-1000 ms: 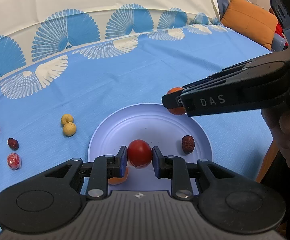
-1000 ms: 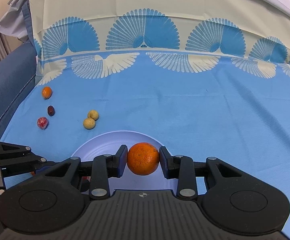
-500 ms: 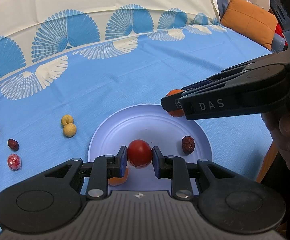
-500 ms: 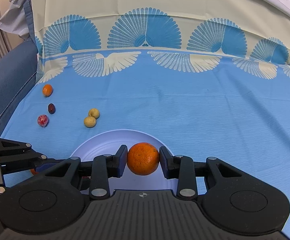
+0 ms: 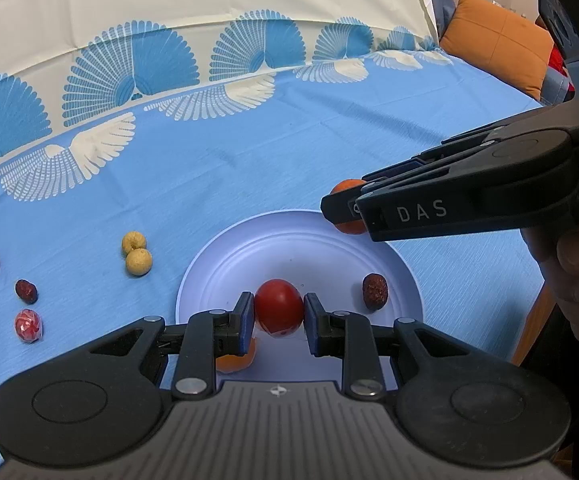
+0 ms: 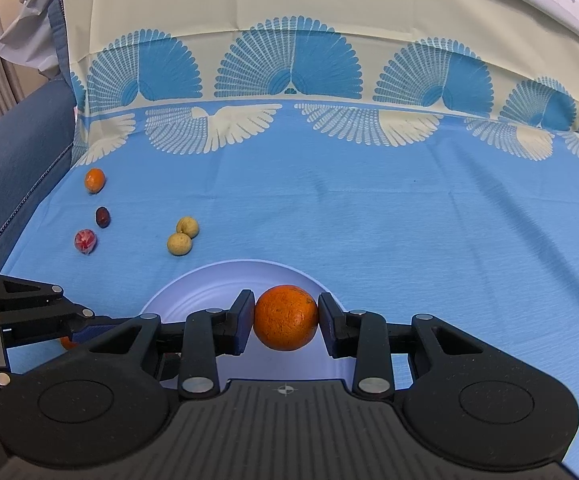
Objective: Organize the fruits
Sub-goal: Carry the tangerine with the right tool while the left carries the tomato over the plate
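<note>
Left tongs (image 5: 279,314) clamped on a red tomato (image 5: 278,307) above the near part of the white plate (image 5: 289,240). Right tongs (image 6: 285,322) clamped on an orange (image 6: 285,317) over the plate's far rim. A dark date (image 5: 374,291) lies on the plate right of the left tongs; an orange fruit (image 5: 235,360), partly hidden, sits beneath their left finger.

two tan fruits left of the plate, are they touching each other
Touching. In the left wrist view the two tan fruits sit one behind the other on the cloth with no blue showing between them; the right wrist view shows the same.
</note>
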The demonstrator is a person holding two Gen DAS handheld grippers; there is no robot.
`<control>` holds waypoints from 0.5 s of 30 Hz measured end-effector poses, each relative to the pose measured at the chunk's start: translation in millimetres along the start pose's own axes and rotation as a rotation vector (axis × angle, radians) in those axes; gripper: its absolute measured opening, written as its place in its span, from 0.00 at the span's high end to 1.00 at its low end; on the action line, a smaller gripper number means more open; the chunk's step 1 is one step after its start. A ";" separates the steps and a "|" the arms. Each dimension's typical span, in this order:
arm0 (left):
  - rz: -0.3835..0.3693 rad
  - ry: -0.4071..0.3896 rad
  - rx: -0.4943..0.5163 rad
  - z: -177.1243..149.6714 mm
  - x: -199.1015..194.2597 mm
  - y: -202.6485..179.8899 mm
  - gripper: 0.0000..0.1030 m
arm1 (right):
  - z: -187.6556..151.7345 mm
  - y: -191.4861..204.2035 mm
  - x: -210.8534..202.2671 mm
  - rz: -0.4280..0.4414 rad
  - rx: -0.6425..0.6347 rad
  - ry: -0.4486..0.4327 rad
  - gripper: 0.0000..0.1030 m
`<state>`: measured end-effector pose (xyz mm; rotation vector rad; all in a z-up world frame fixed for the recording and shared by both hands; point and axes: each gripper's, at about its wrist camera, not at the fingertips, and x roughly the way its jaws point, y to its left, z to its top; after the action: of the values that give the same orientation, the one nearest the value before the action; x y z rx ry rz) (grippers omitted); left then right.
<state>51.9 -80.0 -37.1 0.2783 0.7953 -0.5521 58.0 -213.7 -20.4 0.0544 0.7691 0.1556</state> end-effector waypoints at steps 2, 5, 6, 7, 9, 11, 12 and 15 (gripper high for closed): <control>0.000 0.000 0.000 -0.1 -0.1 0.0 0.72 | -0.2 -0.4 0.1 0.000 0.000 0.000 0.64; 0.000 -0.001 0.000 0.5 -0.3 -0.4 0.72 | -0.2 -0.5 0.1 0.000 0.000 0.000 0.64; -0.001 -0.001 0.000 0.7 -0.3 -0.4 0.72 | -0.2 -0.4 0.2 0.000 -0.001 0.000 0.64; -0.001 -0.001 0.000 0.5 -0.3 -0.4 0.72 | -0.1 -0.4 0.1 0.000 0.001 0.000 0.64; -0.001 -0.002 0.000 1.1 -0.6 -0.5 0.72 | -0.2 -0.3 0.1 0.000 0.000 0.000 0.64; -0.001 -0.001 -0.001 1.2 -0.7 -0.6 0.72 | 0.0 -0.4 0.1 0.000 0.000 0.000 0.64; 0.000 -0.002 0.000 1.2 -0.7 -0.6 0.72 | -0.1 -0.3 0.1 -0.001 -0.001 0.001 0.64; -0.001 -0.002 0.000 1.0 -0.7 -0.4 0.72 | -0.1 -0.4 0.2 0.000 0.001 0.000 0.64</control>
<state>51.9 -80.6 -35.9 0.2776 0.7935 -0.5531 58.2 -214.1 -20.6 0.0548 0.7694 0.1554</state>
